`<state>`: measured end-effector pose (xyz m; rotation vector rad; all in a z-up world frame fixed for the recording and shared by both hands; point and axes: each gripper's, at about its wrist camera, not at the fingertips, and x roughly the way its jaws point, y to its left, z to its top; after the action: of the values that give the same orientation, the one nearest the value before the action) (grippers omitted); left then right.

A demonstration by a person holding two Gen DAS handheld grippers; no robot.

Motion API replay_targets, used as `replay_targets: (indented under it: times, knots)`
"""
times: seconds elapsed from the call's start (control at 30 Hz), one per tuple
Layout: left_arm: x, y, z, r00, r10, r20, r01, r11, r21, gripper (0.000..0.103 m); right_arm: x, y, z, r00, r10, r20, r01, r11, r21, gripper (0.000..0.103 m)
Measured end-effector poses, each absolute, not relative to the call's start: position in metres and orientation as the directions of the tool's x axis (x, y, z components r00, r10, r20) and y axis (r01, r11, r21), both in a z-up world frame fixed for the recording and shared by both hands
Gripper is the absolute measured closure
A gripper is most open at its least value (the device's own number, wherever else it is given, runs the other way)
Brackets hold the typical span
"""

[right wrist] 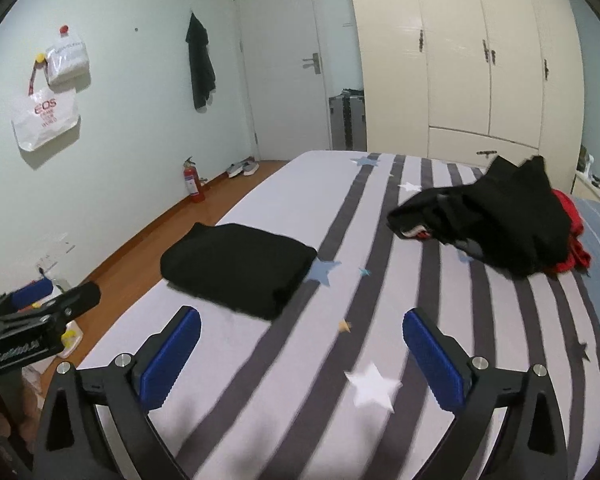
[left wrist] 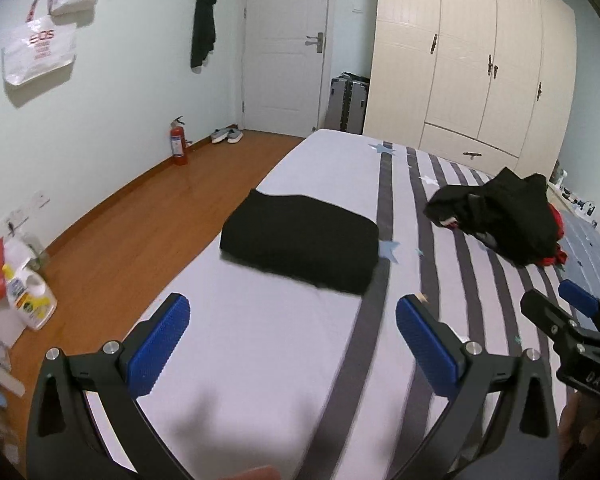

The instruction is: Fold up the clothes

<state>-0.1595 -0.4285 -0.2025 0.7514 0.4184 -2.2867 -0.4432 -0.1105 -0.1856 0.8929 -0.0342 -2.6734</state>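
Clothes lie in two places on the bed (left wrist: 228, 360): a folded black garment (left wrist: 300, 246) rests flat on the plain pale part of the sheet near the left edge, and a loose heap of black and red clothes (left wrist: 508, 220) sits well apart on the striped part, to the far right. Both tools hover above the near end of the bed. The left gripper (left wrist: 292, 332) has its jaws wide apart with nothing between them, and the right gripper (right wrist: 302, 344) likewise stands open and empty. Beyond the bed, a white door (left wrist: 288, 40) and a cream wardrobe (left wrist: 472, 52) fill the far wall. A red fire extinguisher (left wrist: 178, 142) stands on the wooden floor (left wrist: 140, 220) at left.
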Motion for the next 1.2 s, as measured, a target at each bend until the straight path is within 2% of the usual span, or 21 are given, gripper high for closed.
replay_targets:
  times: [0.33, 0.57, 0.77, 0.9, 1.0, 1.2]
  knots:
    - [-0.099, -0.316, -0.192, -0.563, -0.529, -0.634, 0.736, -0.670, -0.095, 0.001, -0.344, -0.054, -0.169, -0.692, -0.382, -0.612, 0.408, -0.907, 0.105, 0.003]
    - [-0.076, -0.272, -0.208, -0.582, -0.550, -0.599, 0.729, -0.680, -0.084, 0.001, -0.302, -0.030, -0.181, -0.706, -0.417, -0.572, 0.429, -0.895, 0.123, 0.003]
    - [-0.061, -0.252, -0.221, -0.612, -0.605, -0.508, 0.720, -0.692, -0.043, 0.001, -0.279, -0.022, -0.205, -0.765, -0.415, -0.492, 0.432, -0.898, 0.086, 0.002]
    - [-0.039, -0.233, -0.224, -0.639, -0.614, -0.463, 0.716, -0.695, -0.065, 0.001, -0.259, -0.016, -0.213, -0.780, -0.429, -0.455, 0.440, -0.894, 0.088, 0.002]
    - [-0.022, -0.213, -0.219, -0.610, -0.629, -0.481, 0.733, -0.678, -0.042, 0.001, -0.234, -0.011, -0.209, -0.792, -0.415, -0.448, 0.424, -0.902, 0.085, 0.002]
    - [0.024, -0.175, -0.180, -0.608, -0.597, -0.523, 0.739, -0.666, -0.099, 0.001, -0.179, -0.001, -0.169, -0.777, -0.411, -0.476, 0.422, -0.902, 0.089, 0.002]
